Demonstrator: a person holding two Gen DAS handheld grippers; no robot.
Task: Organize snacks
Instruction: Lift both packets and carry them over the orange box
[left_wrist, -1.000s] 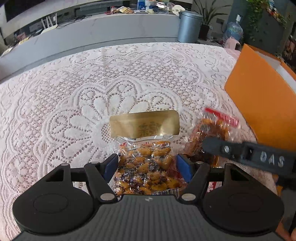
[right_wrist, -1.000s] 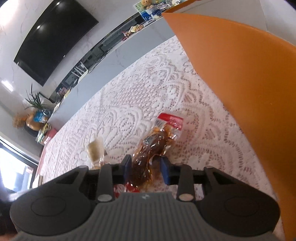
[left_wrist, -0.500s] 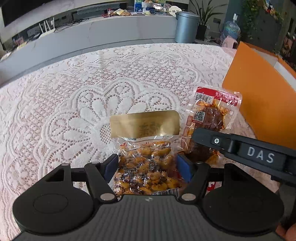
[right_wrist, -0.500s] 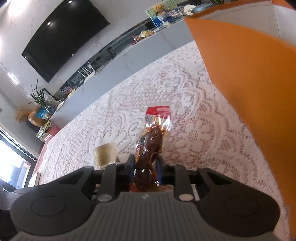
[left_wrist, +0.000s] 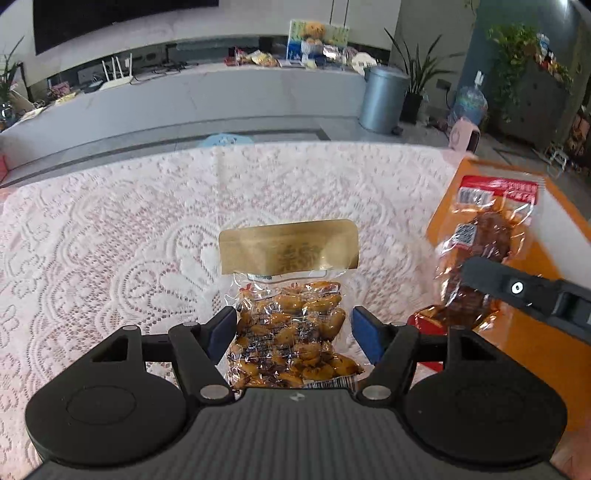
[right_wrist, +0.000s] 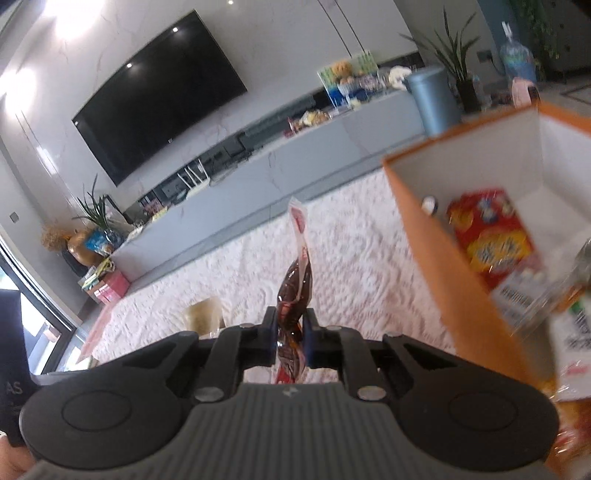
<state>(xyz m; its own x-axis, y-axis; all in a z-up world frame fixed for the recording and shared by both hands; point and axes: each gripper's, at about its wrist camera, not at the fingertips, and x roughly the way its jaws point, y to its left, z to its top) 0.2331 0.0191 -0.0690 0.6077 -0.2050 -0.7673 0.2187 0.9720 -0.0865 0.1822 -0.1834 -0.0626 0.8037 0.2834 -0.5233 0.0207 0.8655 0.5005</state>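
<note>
Orange cardboard is what I am steering toward: the big open box (right_wrist: 436, 258) is standing at the right edge of the lace-covered table (left_wrist: 110, 236), and it is already partly filled. Inside I am seeing a red and yellow snack packet (right_wrist: 487, 243), a small round thing in the far corner that I cannot identify, and some blurred wrappers nearer me. So I am judging the sorting as partway done, with at least two packets left outside.

My right tongs (right_wrist: 290, 338) are closing on the red-topped packet of dark meat (right_wrist: 295, 284), pads pressing its lower end, and it is hanging clear of the table, just beside the box wall but not yet over the opening.

My left tongs (left_wrist: 291, 328) are standing wide, straddling the gold-topped bag of nuts (left_wrist: 291, 295); whether the pads are touching it, I cannot tell.
</note>
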